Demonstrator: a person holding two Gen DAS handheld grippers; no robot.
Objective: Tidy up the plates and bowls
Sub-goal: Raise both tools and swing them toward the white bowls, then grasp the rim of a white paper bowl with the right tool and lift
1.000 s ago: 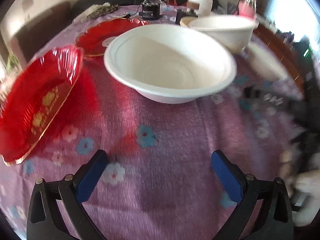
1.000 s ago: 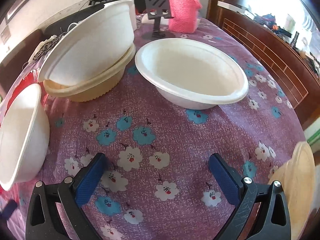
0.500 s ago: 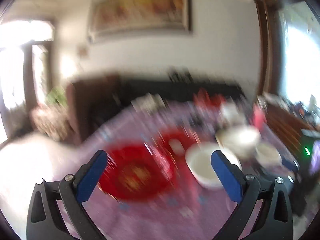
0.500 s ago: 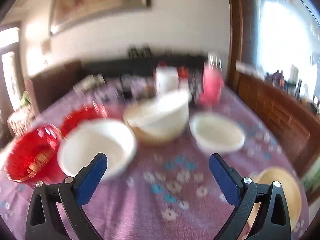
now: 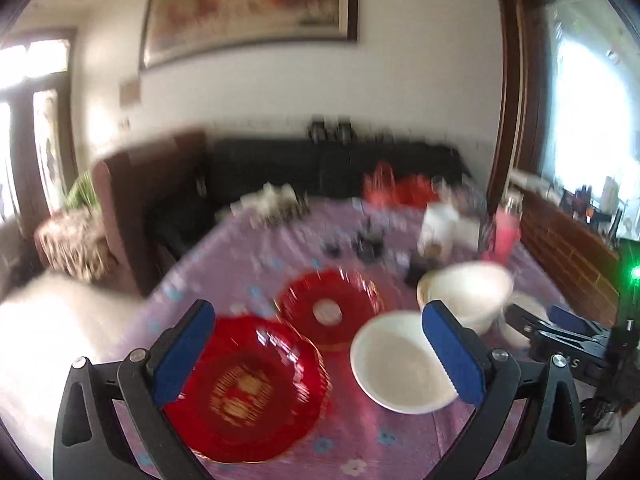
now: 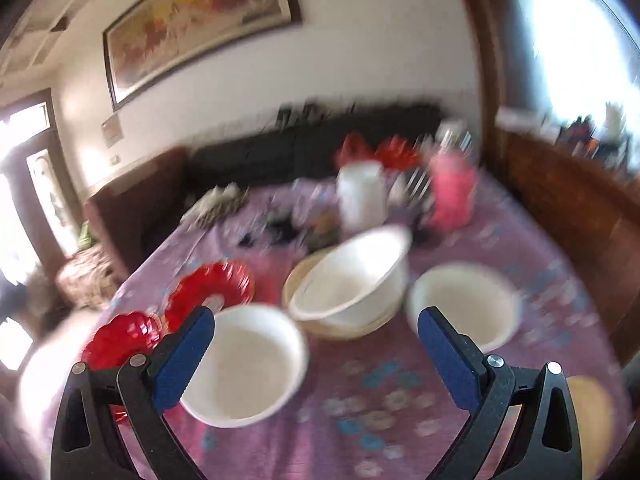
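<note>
Two grippers, left gripper [image 5: 318,354] and right gripper [image 6: 316,354], hang spread wide and empty above the purple floral tablecloth [image 6: 360,432]. Two red plates [image 5: 248,388] lie left of a white bowl [image 6: 244,364]; beyond it another white bowl sits tilted in a beige bowl [image 6: 344,330].

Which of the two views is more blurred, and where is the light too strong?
Right wrist view: more blurred, the white bowls and pink bottle smeared; window overexposed. Left wrist view: milder blur, the red plates soft; doorway and window blown out. Both grippers stay sharp.
</note>
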